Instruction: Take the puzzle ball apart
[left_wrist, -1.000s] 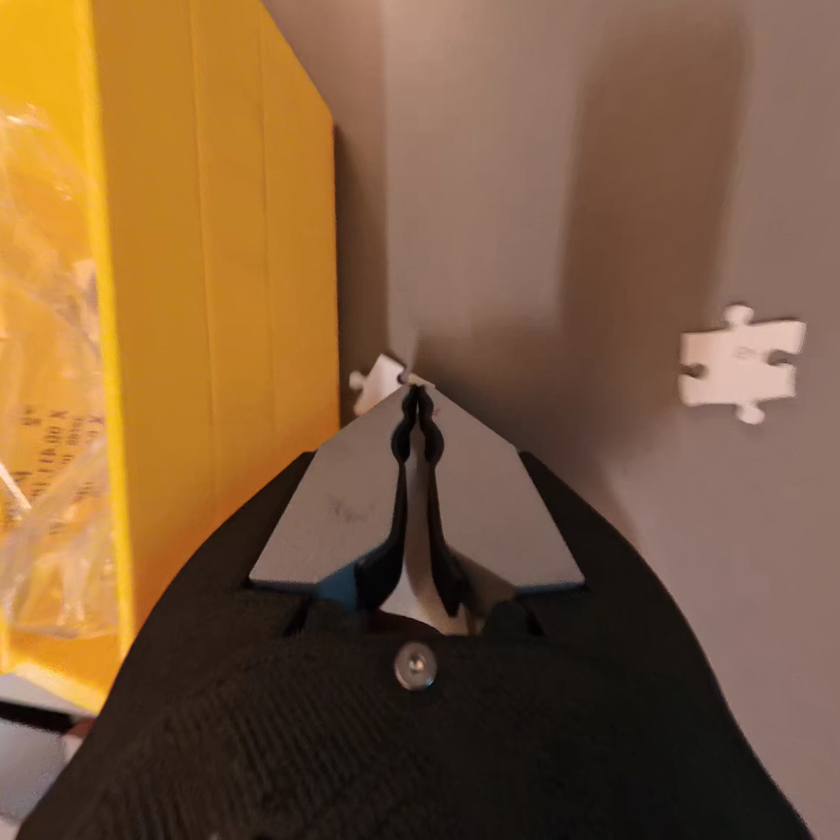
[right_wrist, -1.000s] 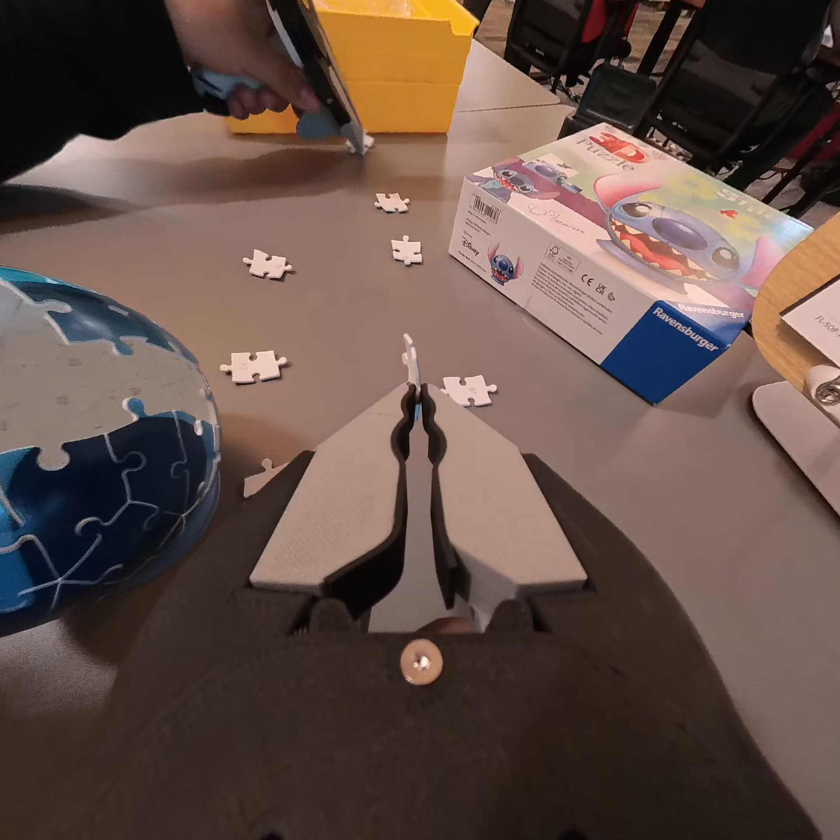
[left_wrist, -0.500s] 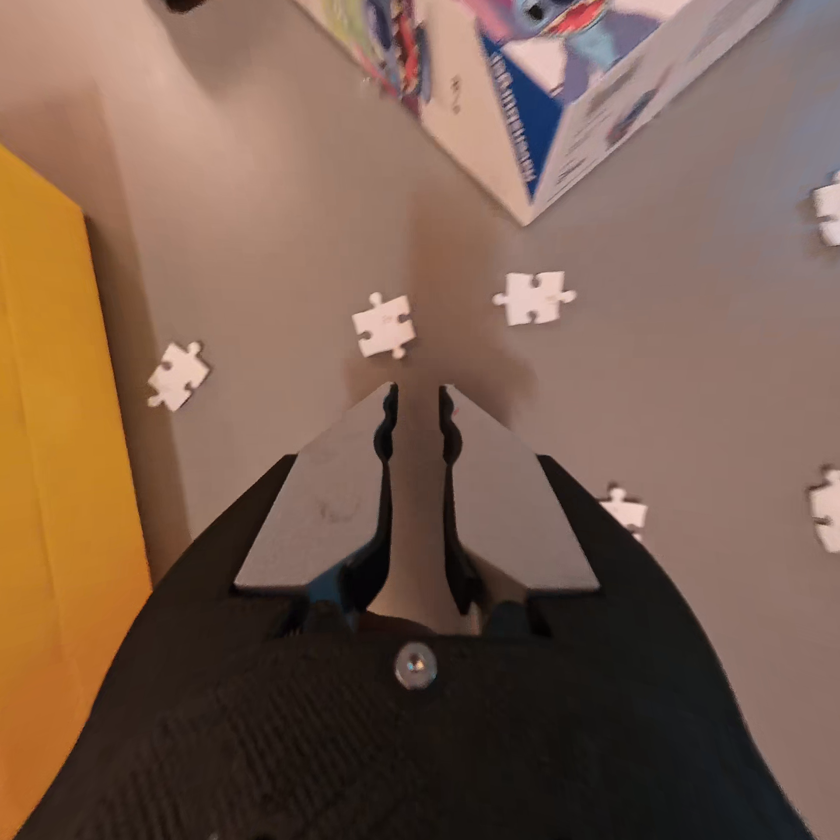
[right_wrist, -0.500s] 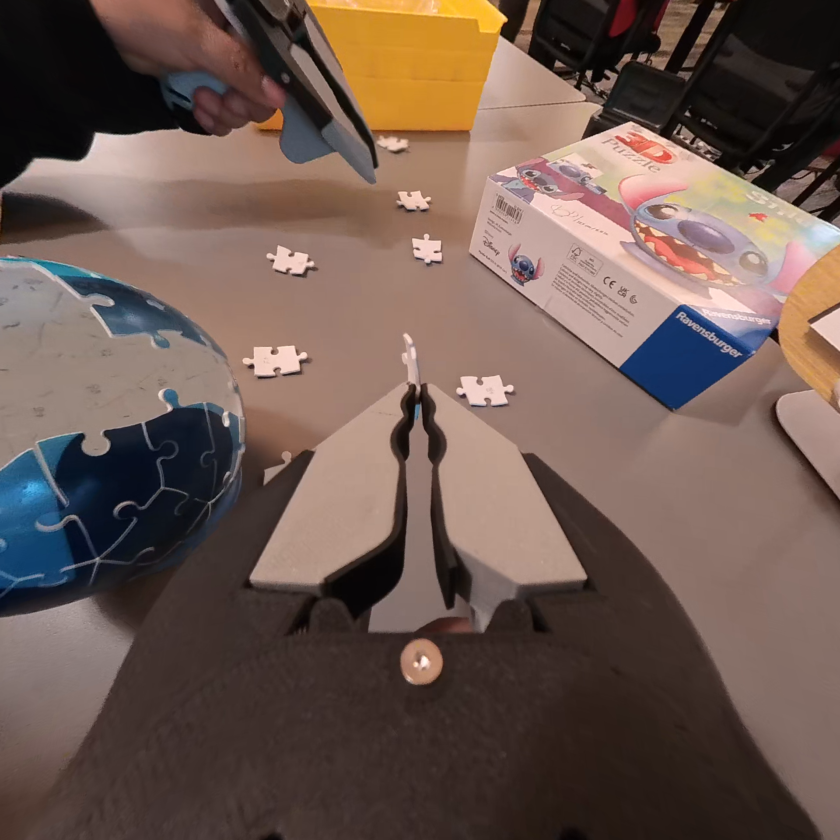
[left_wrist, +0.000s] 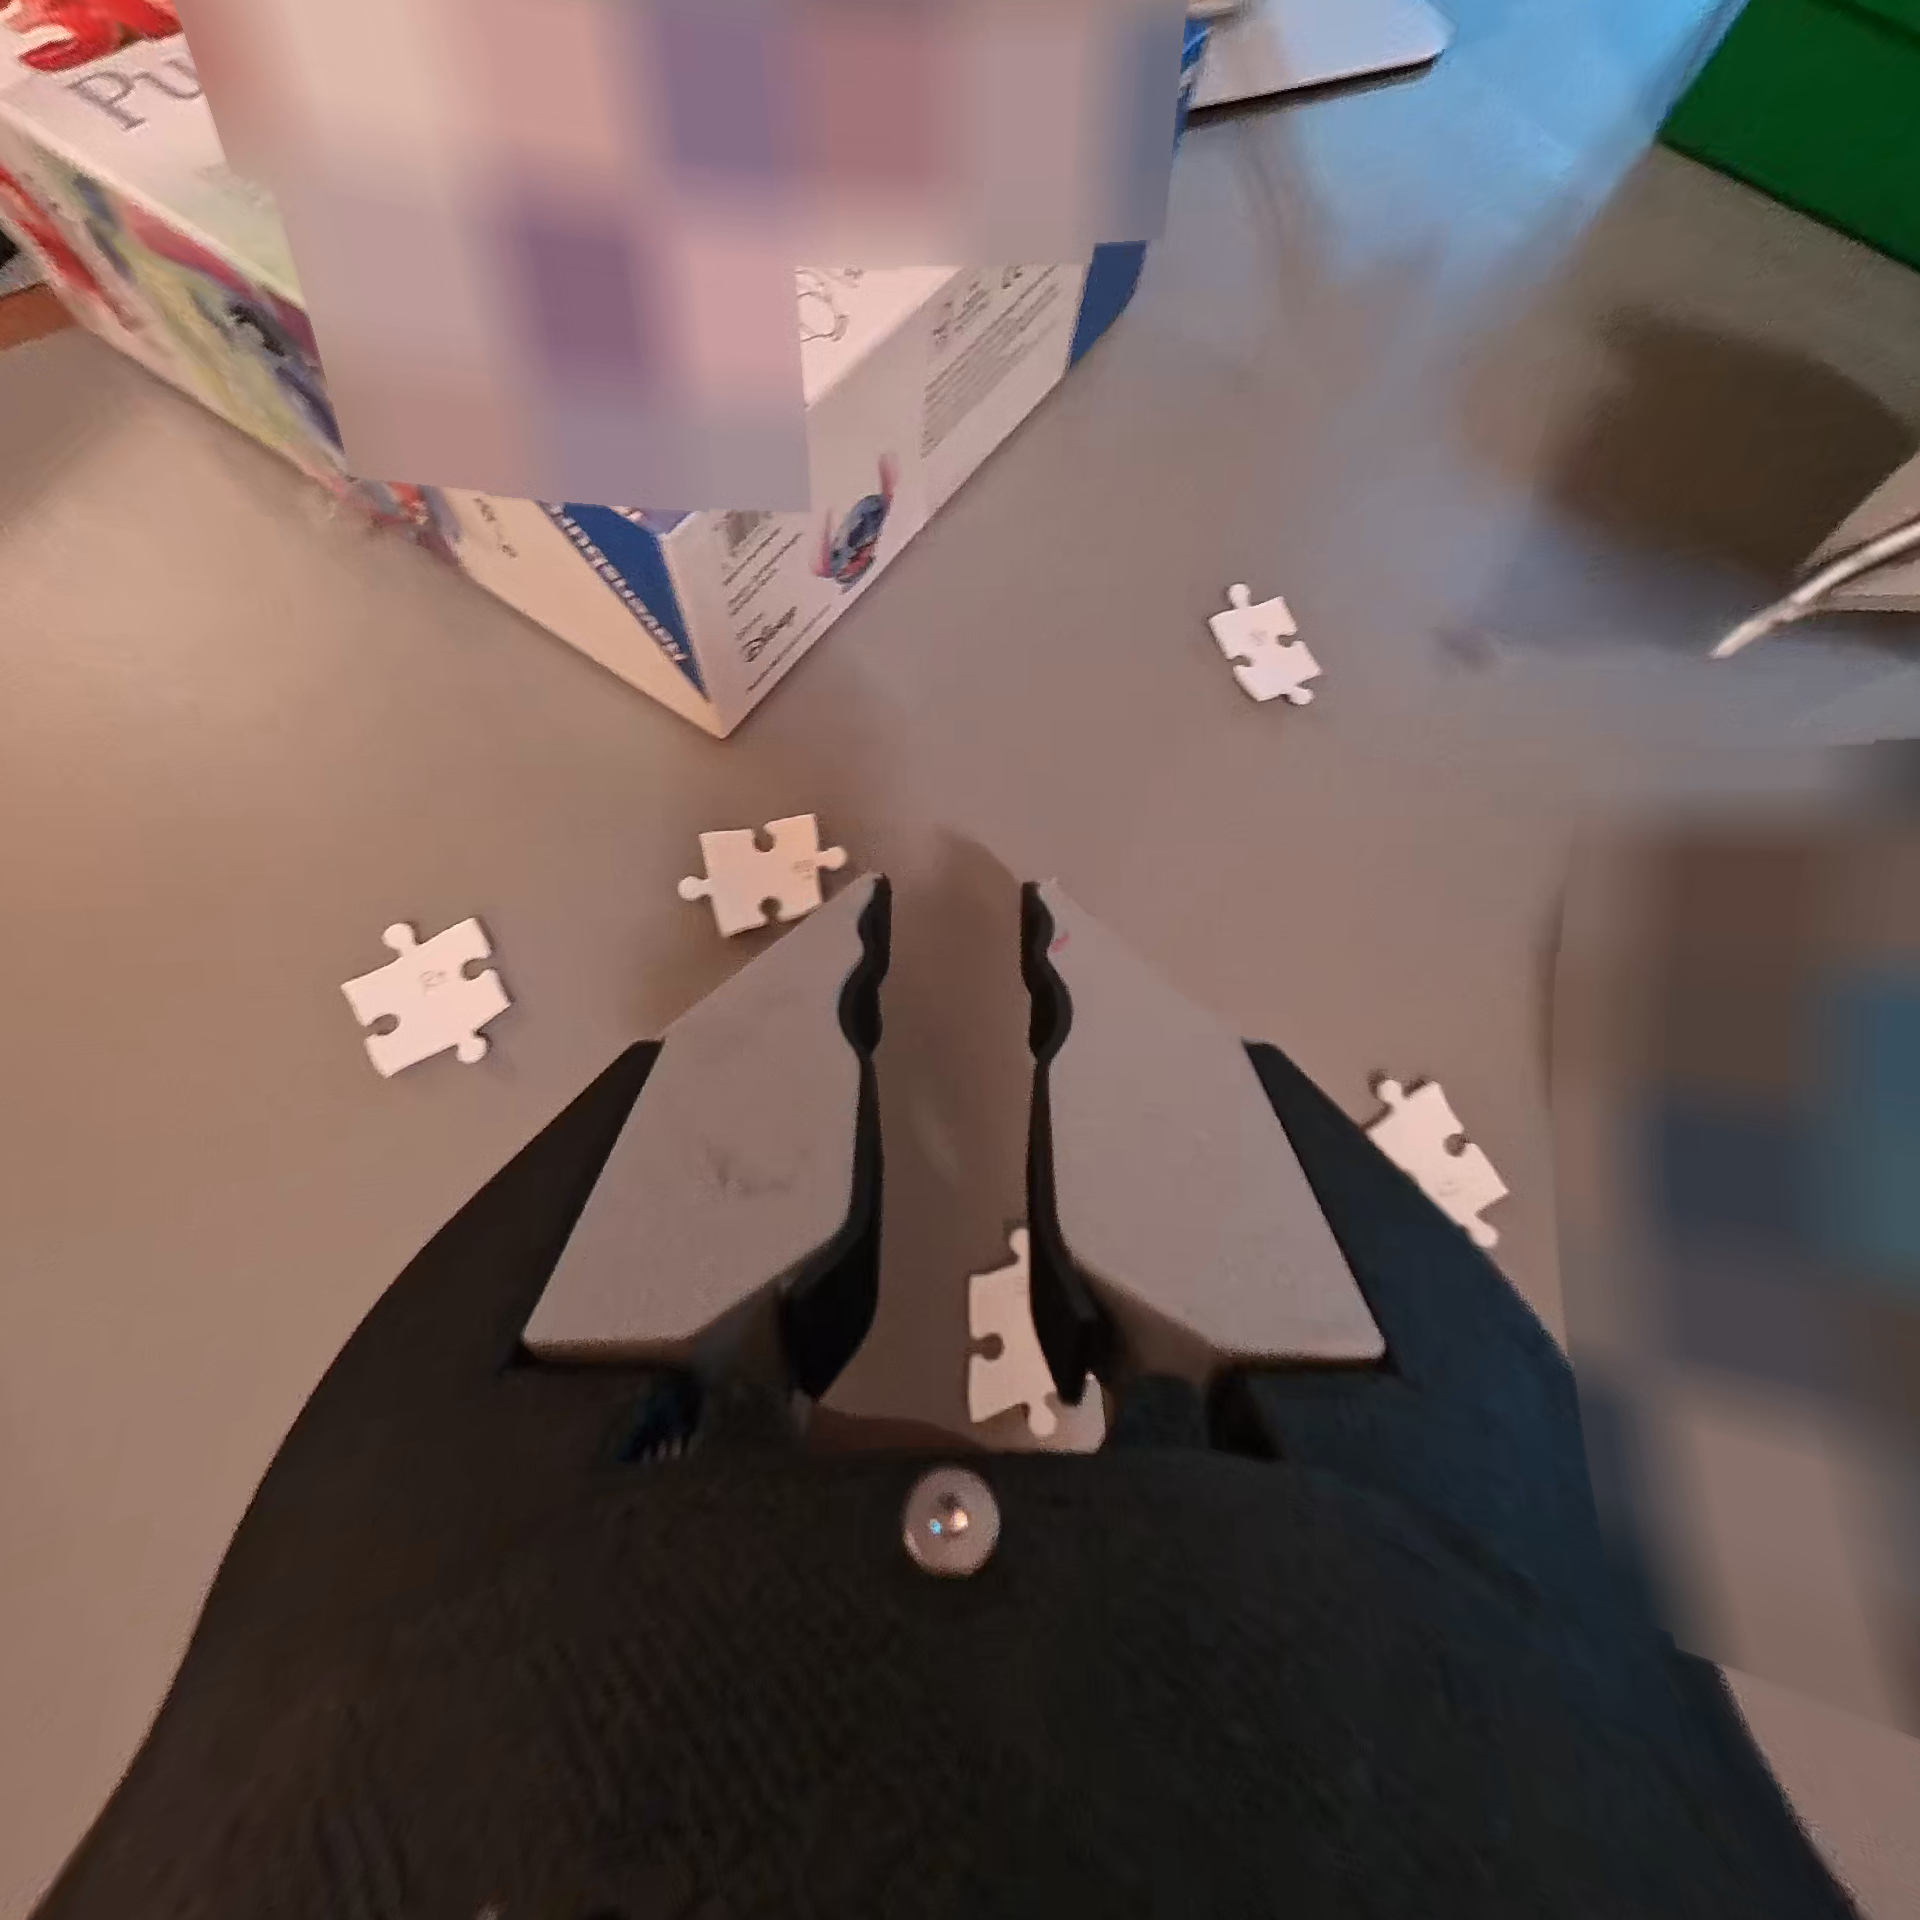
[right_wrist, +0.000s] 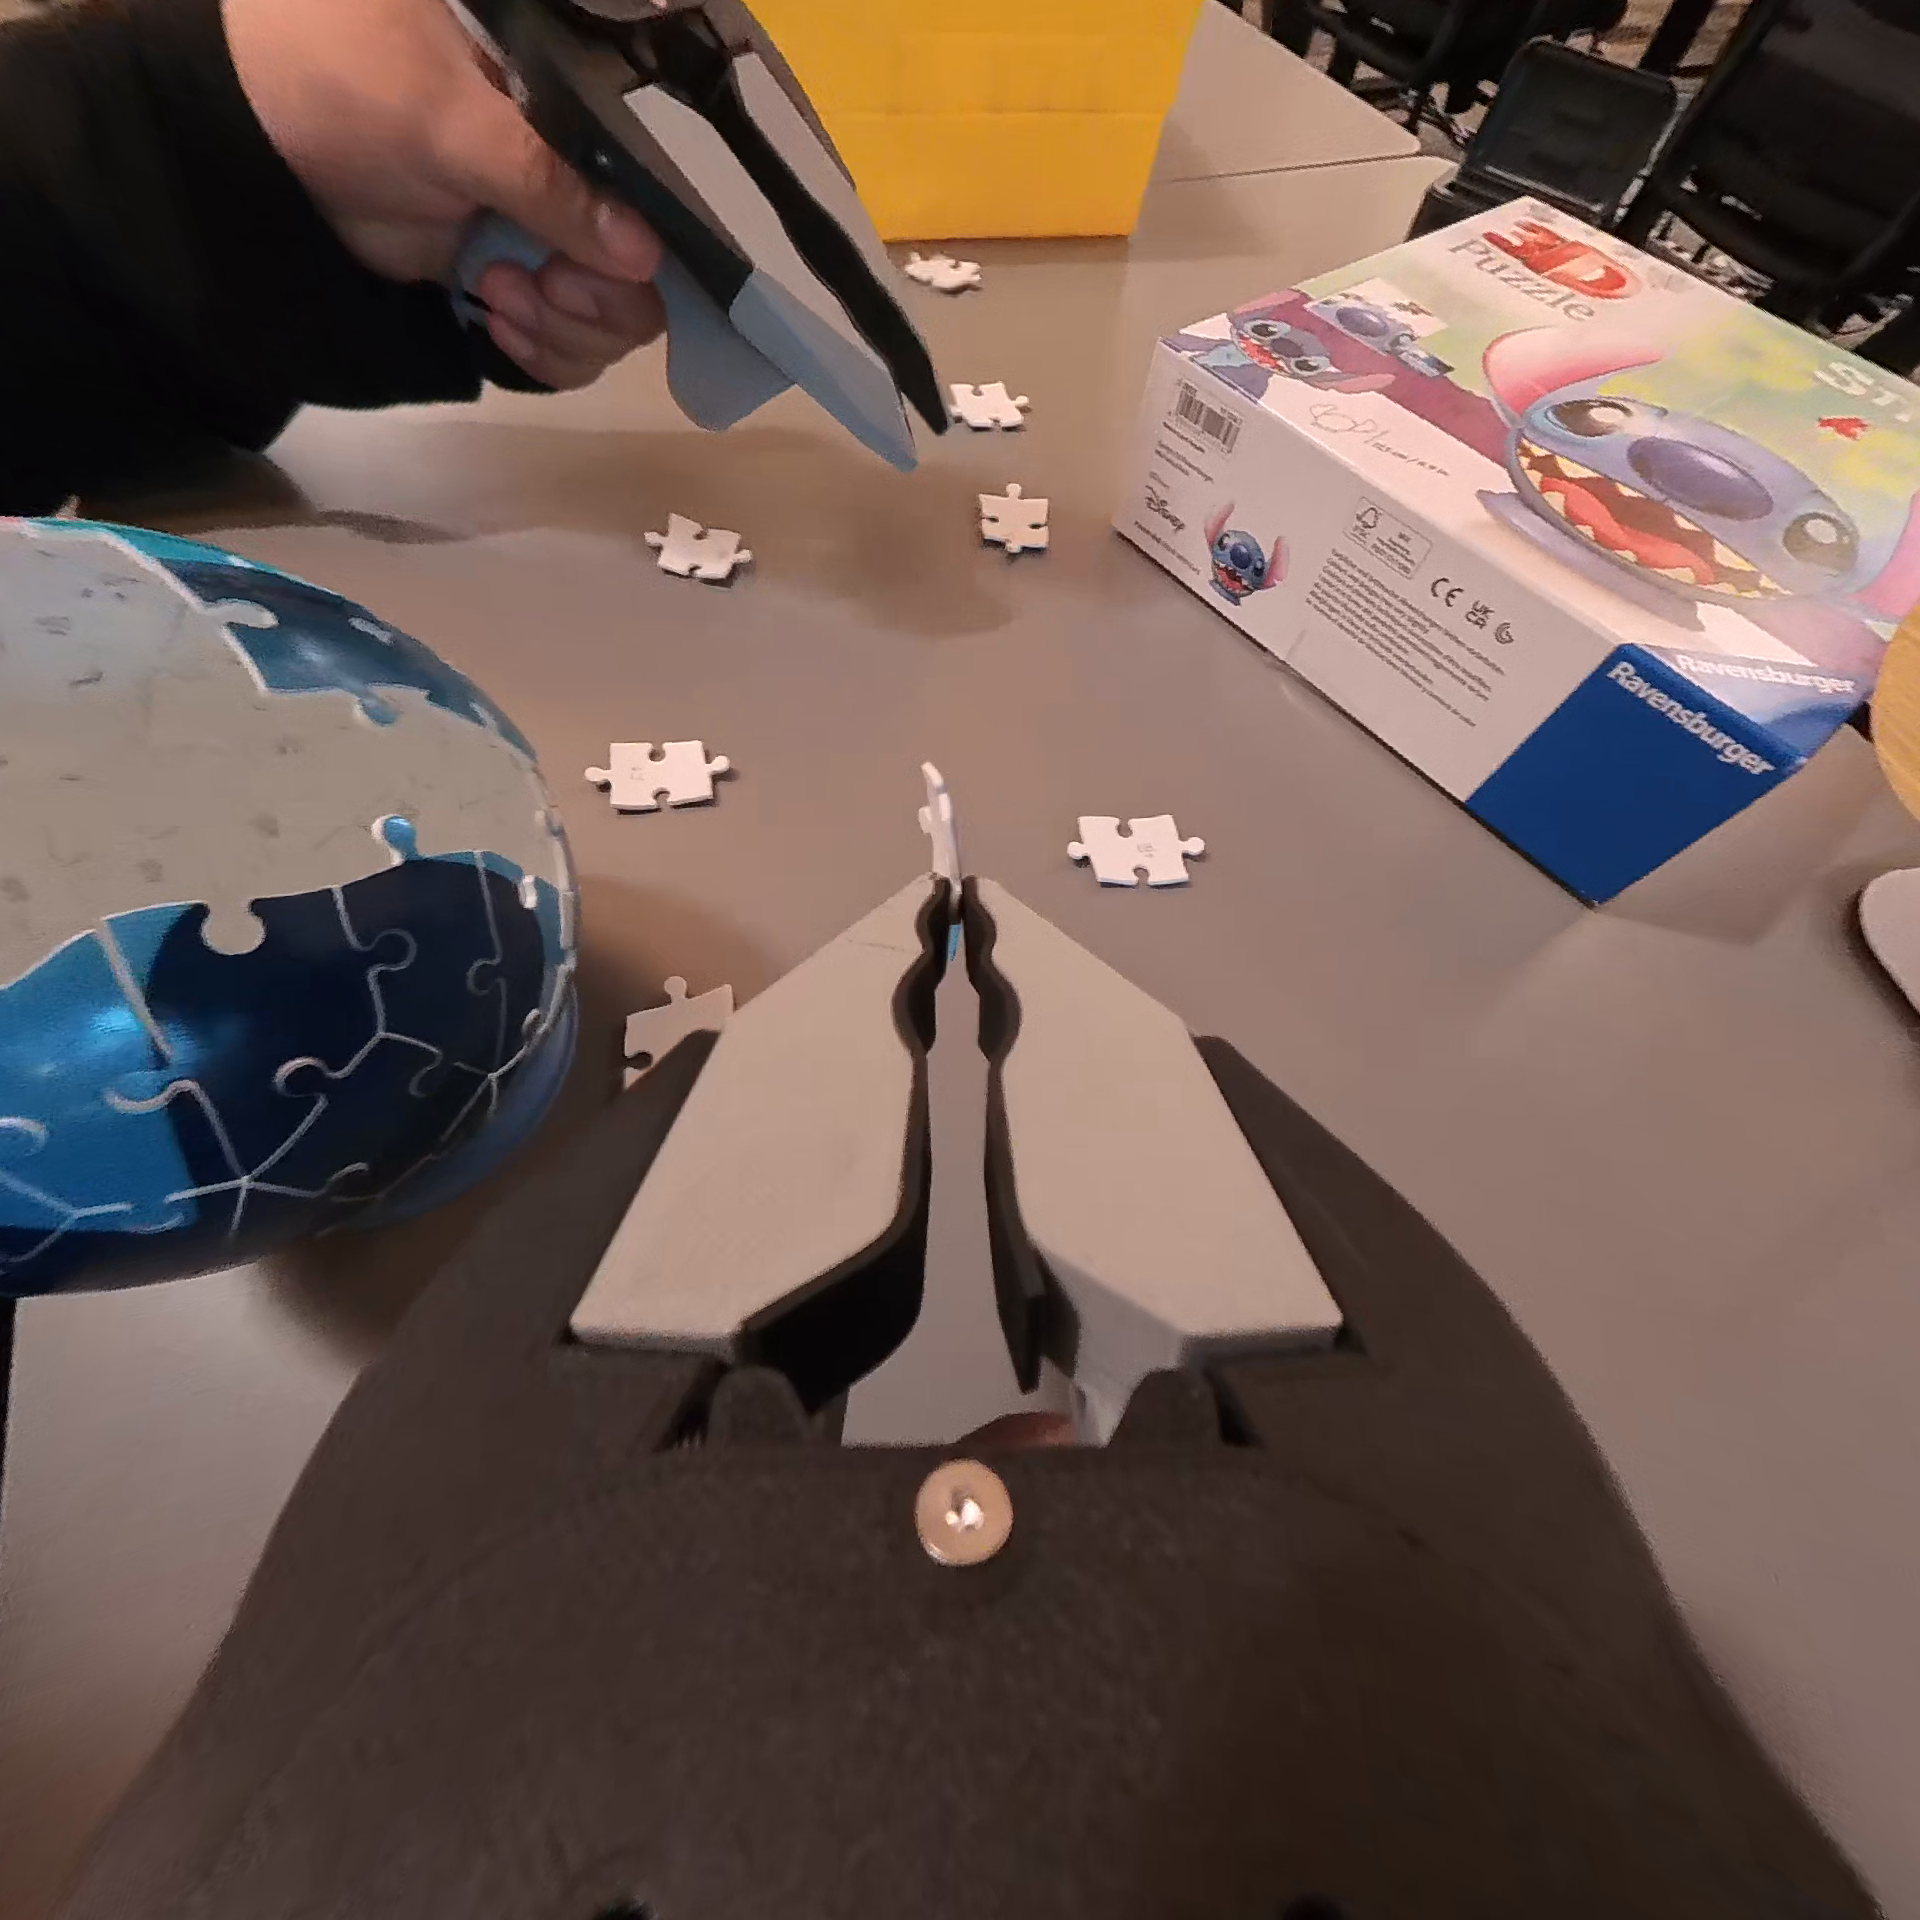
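The blue puzzle ball, partly taken apart with its grey inside showing, lies on the grey table at the left of the right wrist view. My right gripper is shut on a puzzle piece held edge-up, to the right of the ball. My left gripper is open and empty above the table; it also shows in the right wrist view, held by a hand. Several loose white pieces lie on the table, such as one piece by the left gripper's tip and another piece.
The puzzle box lies to the right, also in the left wrist view. A yellow bin stands at the back. A green object is at the left view's top right. A white base sits at the right edge. Across from one pair of fingers to the other is roughly 20 cm.
My left gripper let go of a piece by the yellow bin, opened, and swung away toward the puzzle box. My right gripper still holds its piece, shifted slightly.
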